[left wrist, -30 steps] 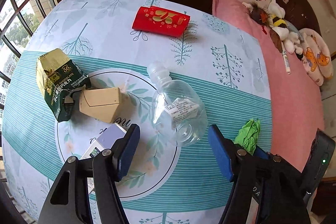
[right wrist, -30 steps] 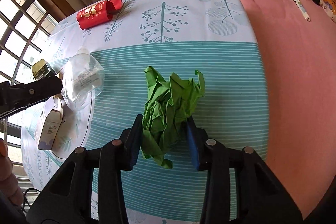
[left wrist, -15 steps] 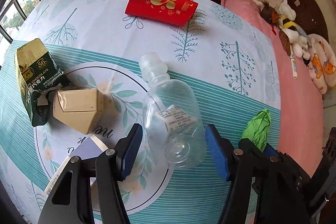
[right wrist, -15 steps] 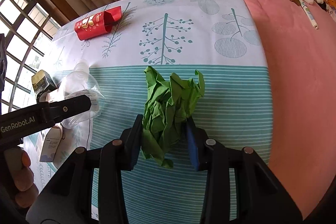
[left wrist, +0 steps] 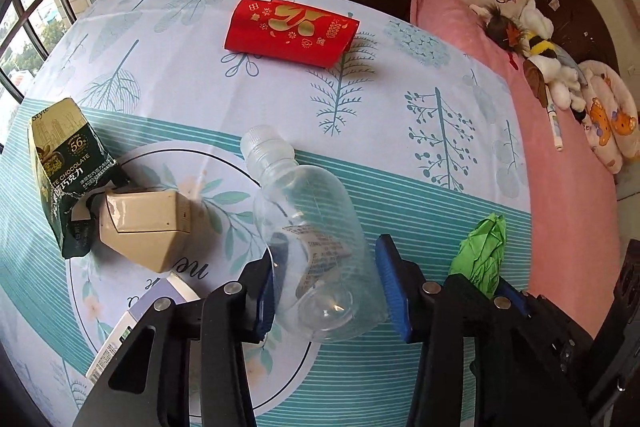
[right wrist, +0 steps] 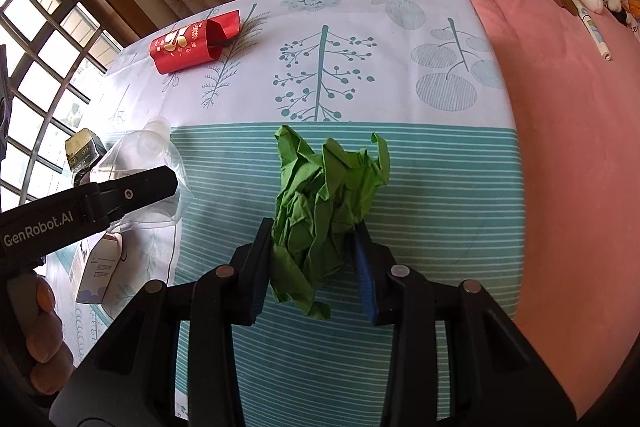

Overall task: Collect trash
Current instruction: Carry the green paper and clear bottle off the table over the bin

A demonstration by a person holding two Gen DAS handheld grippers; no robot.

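1. Two grippers, each held in a hand, over a table with a leaf-print cloth.
2. Left gripper: jaws wide, straddling the base of a clear plastic bottle lying at lower centre of its frame; contact cannot be told.
3. Right gripper: jaws narrow, clamped on crumpled green paper, centre frame.
4. Red packet, upper centre.
5. Chocolate bag and tan carton, left, touching.
6. White box, lower left.
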